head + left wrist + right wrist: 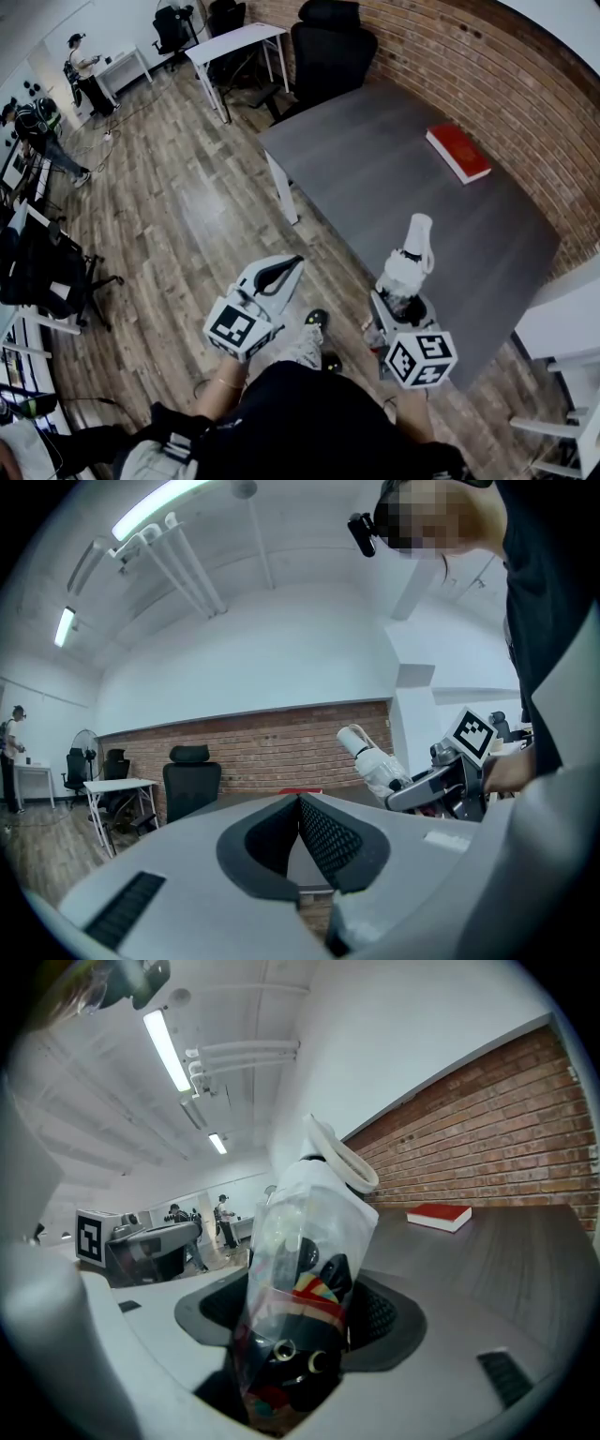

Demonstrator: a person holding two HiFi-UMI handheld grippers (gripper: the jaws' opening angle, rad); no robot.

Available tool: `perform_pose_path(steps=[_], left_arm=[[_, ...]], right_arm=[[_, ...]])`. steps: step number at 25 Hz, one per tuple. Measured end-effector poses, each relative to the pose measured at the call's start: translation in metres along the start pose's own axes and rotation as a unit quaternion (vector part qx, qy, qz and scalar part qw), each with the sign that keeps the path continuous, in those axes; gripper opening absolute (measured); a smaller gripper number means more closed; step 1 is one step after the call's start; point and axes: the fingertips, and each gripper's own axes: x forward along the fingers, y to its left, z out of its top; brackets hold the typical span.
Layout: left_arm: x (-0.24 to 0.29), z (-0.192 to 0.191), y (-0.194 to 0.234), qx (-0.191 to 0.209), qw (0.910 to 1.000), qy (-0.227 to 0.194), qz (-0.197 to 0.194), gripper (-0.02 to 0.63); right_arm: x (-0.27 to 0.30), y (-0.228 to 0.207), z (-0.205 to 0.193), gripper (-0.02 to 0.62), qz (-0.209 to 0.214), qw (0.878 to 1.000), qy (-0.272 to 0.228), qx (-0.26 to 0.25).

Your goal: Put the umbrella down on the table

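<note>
1. My right gripper (302, 1340) pinches the folded umbrella (309, 1241) low down, through its clear plastic sleeve.
2. The umbrella stands upright in my jaws, white handle on top, held over the near edge of the grey table (375, 169) and not lying on it.
3. My left gripper (300, 803) has its jaws pressed together on nothing, out over the wooden floor (197, 206).
4. A red book (457, 152) lies at the table's far side, near the brick wall (487, 66).

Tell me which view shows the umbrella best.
The right gripper view: the umbrella fills the centre, folded in a clear sleeve and clamped in the right gripper. The head view shows it small, from above. The left gripper view shows only its pale upper part, off to one side.
</note>
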Motion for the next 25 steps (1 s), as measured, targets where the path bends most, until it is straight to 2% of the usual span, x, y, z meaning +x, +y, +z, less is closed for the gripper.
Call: perform_pose_path(steps=[8,15,20,25], left_arm=[[0.056,-0.005,0.010,-0.028,0.9990,-0.002,-0.035,0.003],[0.116,0.008,0.027,-0.025,0.9973,-0.021,-0.065,0.003],[0.150,0.007,0.053,-0.041,0.9956,-0.032,-0.078,0.003],[0.190,0.004,0.076,-0.040,0.9936,-0.032,-0.101,0.003]], right_arm=[[0.013,-0.032,0.015,0.290,-0.033,0.999,-0.004,0.000],[0.039,-0.066,0.040,0.290,-0.058,0.998,-0.012,-0.002],[0.067,-0.084,0.057,0.290,-0.070,0.997,-0.012,-0.003],[0.099,-0.103,0.067,0.290,-0.088,0.996,-0.006,0.004]])
